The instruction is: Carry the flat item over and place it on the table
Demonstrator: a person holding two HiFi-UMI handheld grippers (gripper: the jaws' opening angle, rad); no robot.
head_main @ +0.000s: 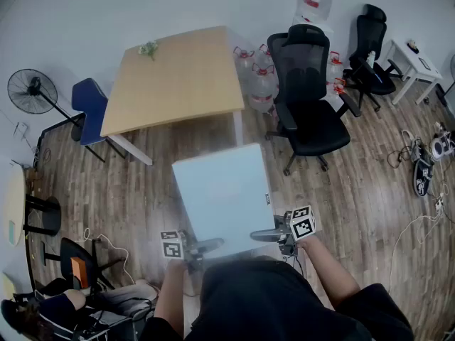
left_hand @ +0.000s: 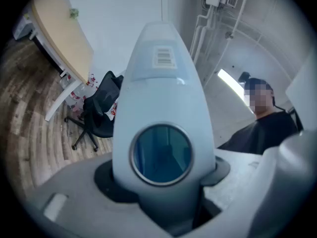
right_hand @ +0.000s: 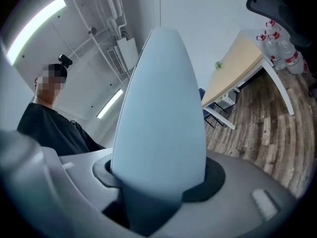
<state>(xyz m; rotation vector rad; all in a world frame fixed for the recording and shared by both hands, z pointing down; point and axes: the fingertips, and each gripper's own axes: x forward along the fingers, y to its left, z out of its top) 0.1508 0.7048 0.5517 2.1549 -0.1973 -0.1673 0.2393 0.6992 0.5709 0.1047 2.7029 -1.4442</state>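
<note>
A flat, pale blue square item [head_main: 224, 194] hangs level above the wooden floor, in front of my body. My left gripper [head_main: 205, 246] is shut on its near edge at the left, and my right gripper [head_main: 264, 236] is shut on the same edge at the right. The left gripper view shows the flat item [left_hand: 161, 83] edge-on in that gripper [left_hand: 163, 185], with a round blue window and a barcode label. In the right gripper view the flat item [right_hand: 158, 113] stands plain between the jaws of that gripper [right_hand: 153, 185]. The light wooden table [head_main: 178, 84] stands ahead, beyond the item.
A small green thing [head_main: 148, 48] lies at the table's far left corner. A black office chair [head_main: 309, 98] and water bottles [head_main: 256, 77] stand right of the table, a blue chair [head_main: 89, 105] and a fan [head_main: 32, 91] on its left. Cables [head_main: 419, 162] lie on the floor at right.
</note>
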